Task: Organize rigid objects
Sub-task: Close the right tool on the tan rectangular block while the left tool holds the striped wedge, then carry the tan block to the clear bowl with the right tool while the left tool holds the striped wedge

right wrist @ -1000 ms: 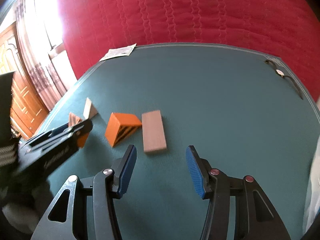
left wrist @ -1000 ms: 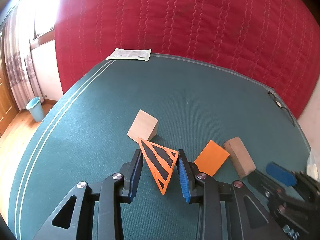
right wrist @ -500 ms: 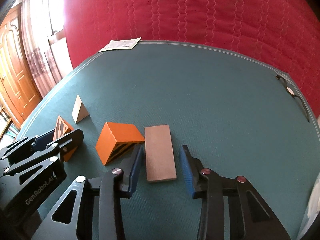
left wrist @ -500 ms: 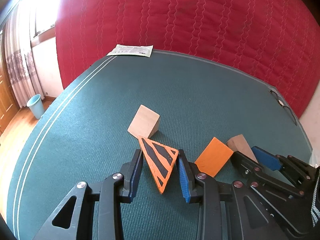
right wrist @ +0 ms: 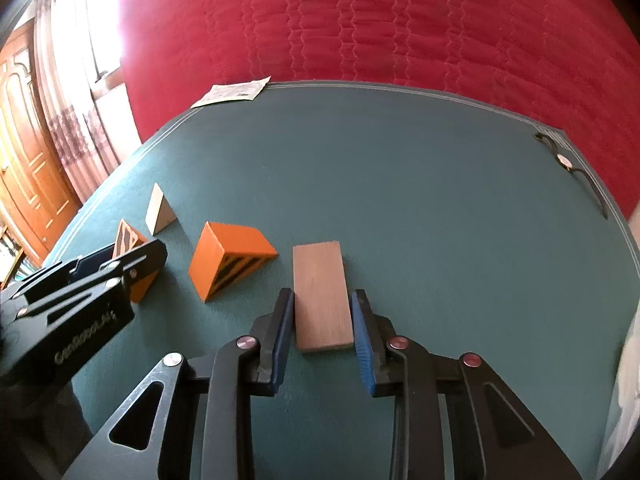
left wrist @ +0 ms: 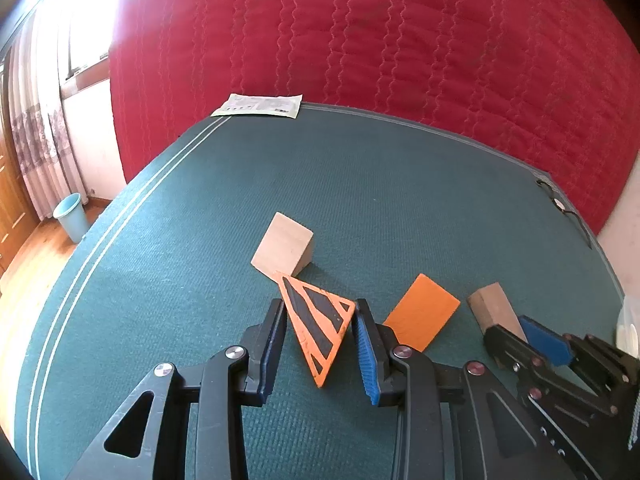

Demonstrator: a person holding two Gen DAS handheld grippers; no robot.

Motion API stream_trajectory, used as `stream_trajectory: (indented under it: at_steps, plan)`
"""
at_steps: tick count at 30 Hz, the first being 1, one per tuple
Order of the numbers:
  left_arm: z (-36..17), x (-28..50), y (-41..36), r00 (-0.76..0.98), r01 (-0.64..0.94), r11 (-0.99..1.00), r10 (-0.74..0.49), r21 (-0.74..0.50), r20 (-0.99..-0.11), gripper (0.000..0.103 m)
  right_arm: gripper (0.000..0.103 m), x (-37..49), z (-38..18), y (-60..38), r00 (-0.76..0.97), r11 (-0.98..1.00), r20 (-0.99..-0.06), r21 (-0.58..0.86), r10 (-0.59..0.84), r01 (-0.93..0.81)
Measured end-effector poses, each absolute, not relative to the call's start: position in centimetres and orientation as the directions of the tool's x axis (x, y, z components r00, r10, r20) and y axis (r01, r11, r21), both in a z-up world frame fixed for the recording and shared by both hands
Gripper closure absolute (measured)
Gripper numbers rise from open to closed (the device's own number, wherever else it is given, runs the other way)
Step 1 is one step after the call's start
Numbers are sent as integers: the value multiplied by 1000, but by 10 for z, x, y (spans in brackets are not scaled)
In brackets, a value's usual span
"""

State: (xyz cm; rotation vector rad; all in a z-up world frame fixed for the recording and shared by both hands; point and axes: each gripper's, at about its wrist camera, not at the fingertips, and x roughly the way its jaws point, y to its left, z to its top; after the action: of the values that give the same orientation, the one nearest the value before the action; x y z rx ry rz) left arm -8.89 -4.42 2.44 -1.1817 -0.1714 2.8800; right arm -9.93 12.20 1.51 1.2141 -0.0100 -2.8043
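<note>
left gripper (left wrist: 320, 344): jaws narrow, blue pads pressed on both sides of the striped triangle, holding it
striped triangle (left wrist: 318, 322): orange face with black stripes, standing on the green tabletop (left wrist: 400, 184); broad edge away from the camera, long axis runs back toward it and ends in a sharp tip between the pads
plain wooden wedge (left wrist: 282, 249): just behind the striped triangle, far corner of the triangle at or touching its base; cannot tell which
orange wedge (left wrist: 422, 322): lying just right of the left gripper, long axis diagonal, up and to the right
right gripper (right wrist: 322, 334): jaws narrow, pads against both long sides of the wooden block, gripping the near half
wooden block (right wrist: 322, 294): flat rectangular slab on the tabletop, long axis straight ahead along the fingers, far end sticks out past the pads
paper sheet (left wrist: 260, 105): at the far edge, well apart from the blocks
</note>
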Motion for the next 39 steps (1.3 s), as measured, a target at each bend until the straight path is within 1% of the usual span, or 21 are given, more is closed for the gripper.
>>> stream_trajectory:
  at_steps: [15,23,27,30,32,33,34,37,39]
  plan:
    - [26,-83,-38,-718,-27,-993,98,-113,-689,69,74,-61,26,149,-696,-996,-715,92,-72,8]
    - [26,-82,-38,-719,-33,-992,107,-120,-687,69,74,-46,25,156,-687,-995,-723,104,-76,1]
    - [26,-83,-43,-714,-18,-991,106,-133,-692,69,74,-53,28,161,-683,-988,-722,156,-109,-8]
    - [26,-84,-46,-710,-14,-989,114,-148,-695,69,73,-60,31,158,-688,-988,-716,157,-114,0]
    - [26,-85,-47,-709,-10,-988,114,-152,-696,69,66,-65,31,151,-692,-990,-713,139,-110,14]
    - [25,-85,-48,-705,-7,-988,116,-156,-700,68,65,-68,29,148,-692,-991,-714,130,-106,17]
    - [24,-86,-48,-700,-3,-987,118,-162,-704,67,64,-73,27,145,-687,-992,-719,121,-103,22]
    - [22,-89,-55,-687,22,-982,122,-189,-716,54,64,-82,22,138,-675,-995,-733,95,-90,30]
    - [21,-91,-58,-682,33,-978,128,-206,-720,50,64,-87,18,136,-667,-997,-741,72,-71,26]
